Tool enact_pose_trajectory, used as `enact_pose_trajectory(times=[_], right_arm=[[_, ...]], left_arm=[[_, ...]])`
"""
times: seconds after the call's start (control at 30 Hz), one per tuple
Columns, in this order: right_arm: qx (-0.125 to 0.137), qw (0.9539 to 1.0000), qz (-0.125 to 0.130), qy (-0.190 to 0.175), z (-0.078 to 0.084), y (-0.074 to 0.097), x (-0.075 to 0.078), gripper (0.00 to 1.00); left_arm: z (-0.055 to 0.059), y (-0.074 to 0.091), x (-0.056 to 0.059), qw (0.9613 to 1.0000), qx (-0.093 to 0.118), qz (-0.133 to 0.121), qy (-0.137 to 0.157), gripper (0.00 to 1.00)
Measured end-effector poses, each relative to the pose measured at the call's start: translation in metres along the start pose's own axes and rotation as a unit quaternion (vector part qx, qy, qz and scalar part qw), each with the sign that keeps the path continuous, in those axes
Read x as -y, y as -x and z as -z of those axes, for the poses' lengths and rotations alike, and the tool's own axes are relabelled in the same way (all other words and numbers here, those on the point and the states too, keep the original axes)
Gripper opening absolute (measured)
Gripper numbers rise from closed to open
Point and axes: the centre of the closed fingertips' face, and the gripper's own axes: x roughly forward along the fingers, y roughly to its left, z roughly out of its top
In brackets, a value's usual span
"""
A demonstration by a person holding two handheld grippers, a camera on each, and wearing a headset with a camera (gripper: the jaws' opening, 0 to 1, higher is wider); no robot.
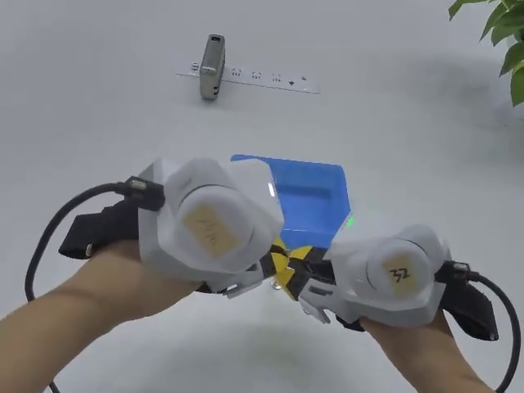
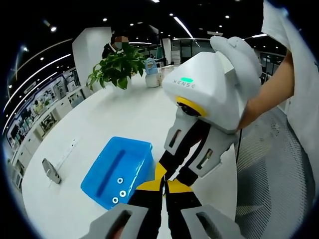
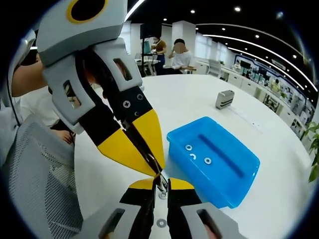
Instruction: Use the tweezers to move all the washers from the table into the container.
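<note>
Left gripper (image 2: 163, 186) clamped the tweezers (image 3: 148, 158); the right gripper (image 3: 160, 188), jaws narrow, flanked their tip (grip unclear). Three washers (image 3: 193, 157) lay in the container (image 3: 234, 196), one washer (image 3: 161, 222) near the table's (image 3: 199, 99) edge.

Power strip (image 1: 262, 79), grey adapter (image 1: 213, 56) on it — leafy plant (image 1: 501, 33).

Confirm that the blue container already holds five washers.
Not five. The blue container already holds three washers, lying close together on its floor. The right gripper view shows this, and the left gripper view gives the same count.
</note>
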Motion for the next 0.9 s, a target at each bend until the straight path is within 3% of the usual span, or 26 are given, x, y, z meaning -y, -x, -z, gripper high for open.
enact_pose_trajectory(times=[0.43, 0.53, 0.8, 0.9], right_arm=[[-0.006, 0.9999, 0.006, 0.008, -0.004, 0.006, -0.001, 0.04], [-0.006, 0.9999, 0.010, 0.010, -0.008, 0.010, 0.000, 0.04], [0.000, 0.9995, 0.018, 0.024, -0.022, 0.019, 0.006, 0.04], [0.001, 0.9994, 0.020, 0.027, -0.026, 0.022, 0.007, 0.04]], left_arm=[[-0.005, 0.003, 0.001, 0.9998, -0.001, -0.008, -0.020, 0.00], [-0.010, 0.007, -0.002, 0.9999, 0.004, -0.010, -0.010, 0.00], [-0.024, 0.014, -0.005, 0.9986, 0.009, -0.029, -0.042, 0.00], [-0.030, 0.015, -0.007, 0.9988, 0.020, -0.028, -0.034, 0.00]])
